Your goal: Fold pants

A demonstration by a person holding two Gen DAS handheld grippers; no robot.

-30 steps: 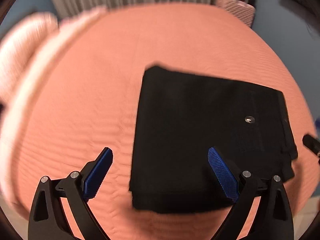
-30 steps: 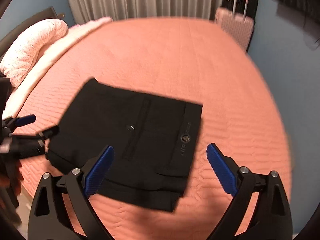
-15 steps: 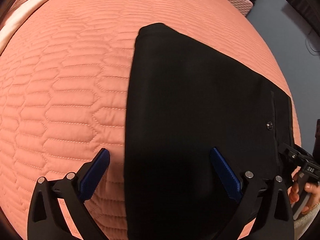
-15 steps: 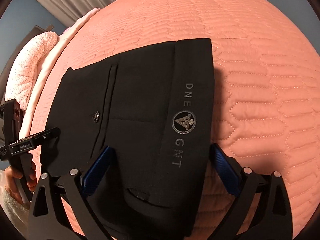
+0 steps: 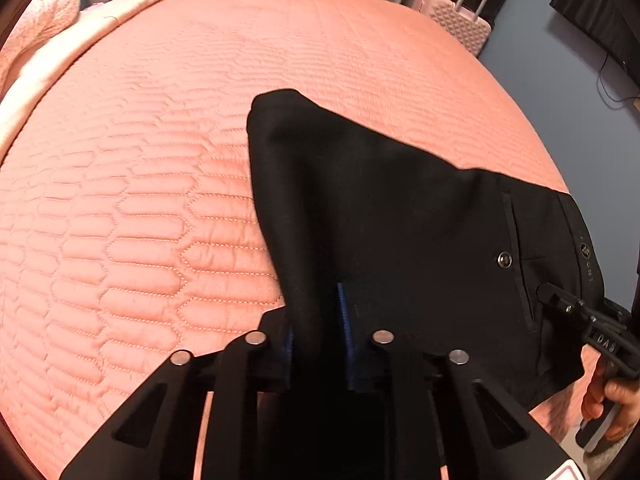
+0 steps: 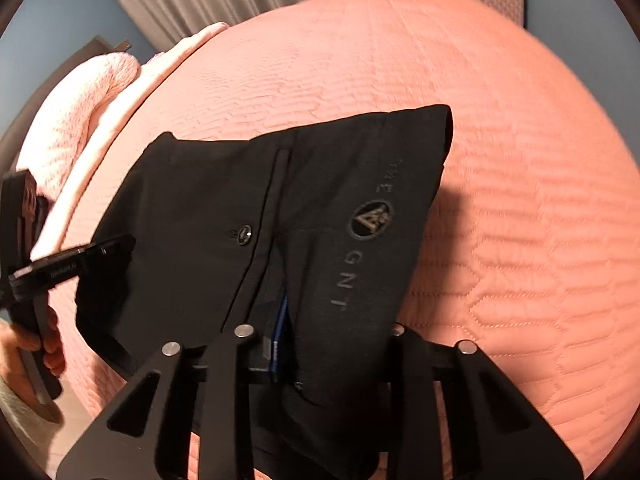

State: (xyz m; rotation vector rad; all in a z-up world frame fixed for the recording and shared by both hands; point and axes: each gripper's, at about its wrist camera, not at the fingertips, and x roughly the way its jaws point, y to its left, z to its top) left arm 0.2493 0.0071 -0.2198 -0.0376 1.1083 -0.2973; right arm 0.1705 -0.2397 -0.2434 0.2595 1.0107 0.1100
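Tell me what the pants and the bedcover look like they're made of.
Pants: black woven cloth, matte, likely a smooth suiting blend; it drapes in soft folds, with a printed logo. Bedcover: salmon quilted fabric with a slight sheen; stitched hexagon-like cells puff up, suggesting padding.

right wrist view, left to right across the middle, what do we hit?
Left gripper at the pants' edge → pants → pocket button → round logo → bare orange bedspread.
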